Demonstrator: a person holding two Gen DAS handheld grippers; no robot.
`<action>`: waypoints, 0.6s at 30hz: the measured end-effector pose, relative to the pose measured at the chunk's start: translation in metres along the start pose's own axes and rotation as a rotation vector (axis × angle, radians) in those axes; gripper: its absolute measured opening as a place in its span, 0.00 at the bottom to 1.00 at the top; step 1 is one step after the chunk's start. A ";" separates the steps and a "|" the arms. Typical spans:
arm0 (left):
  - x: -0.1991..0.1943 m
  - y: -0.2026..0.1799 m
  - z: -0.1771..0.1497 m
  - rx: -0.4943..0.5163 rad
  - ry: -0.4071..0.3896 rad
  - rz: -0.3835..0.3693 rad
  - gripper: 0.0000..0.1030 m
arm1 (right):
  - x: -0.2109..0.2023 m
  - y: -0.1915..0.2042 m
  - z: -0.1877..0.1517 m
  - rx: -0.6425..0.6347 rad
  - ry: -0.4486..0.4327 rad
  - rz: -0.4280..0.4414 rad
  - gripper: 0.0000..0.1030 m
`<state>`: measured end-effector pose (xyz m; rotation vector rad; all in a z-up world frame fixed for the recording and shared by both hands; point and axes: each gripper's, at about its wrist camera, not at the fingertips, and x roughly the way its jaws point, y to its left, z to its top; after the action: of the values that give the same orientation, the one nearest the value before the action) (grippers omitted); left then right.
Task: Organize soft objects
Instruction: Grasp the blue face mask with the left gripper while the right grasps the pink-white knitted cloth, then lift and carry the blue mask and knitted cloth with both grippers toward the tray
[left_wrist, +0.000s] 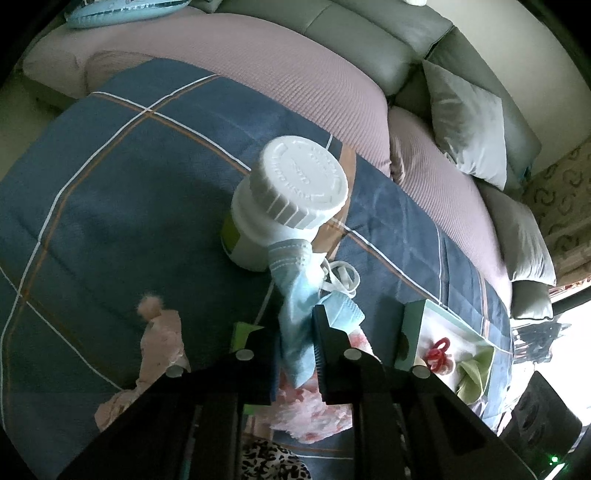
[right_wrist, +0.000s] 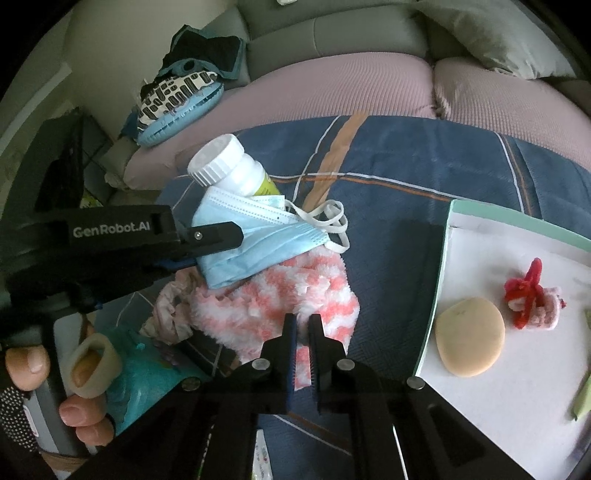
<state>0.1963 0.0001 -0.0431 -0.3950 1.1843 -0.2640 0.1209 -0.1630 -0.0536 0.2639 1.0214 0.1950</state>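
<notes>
A light blue face mask is pinched between the fingers of my left gripper, which is shut on it. Its white ear loops trail beside a white screw-cap bottle that leans on the mask. Seen from the right wrist view, the left gripper comes in from the left, holding the mask above a pink-and-white fuzzy sock. My right gripper is shut on that sock's near edge. The sock lies on a blue plaid blanket.
A white tray with a green rim at right holds a beige oval pad and a red-and-pink fuzzy piece. A crumpled pale pink cloth lies left of the sock. A person's hand grips the left handle. Behind are a pink-covered sofa seat and grey pillows.
</notes>
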 end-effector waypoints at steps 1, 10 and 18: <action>-0.001 0.000 0.000 0.000 -0.003 0.000 0.15 | -0.001 -0.001 0.000 0.001 -0.002 0.001 0.06; -0.015 0.001 0.003 -0.017 -0.045 -0.027 0.12 | -0.008 -0.003 0.001 0.008 -0.021 0.018 0.05; -0.032 0.001 0.005 -0.012 -0.086 -0.038 0.12 | -0.019 -0.004 0.001 0.017 -0.048 0.045 0.05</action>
<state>0.1896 0.0146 -0.0153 -0.4362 1.0953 -0.2706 0.1124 -0.1718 -0.0389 0.3056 0.9707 0.2195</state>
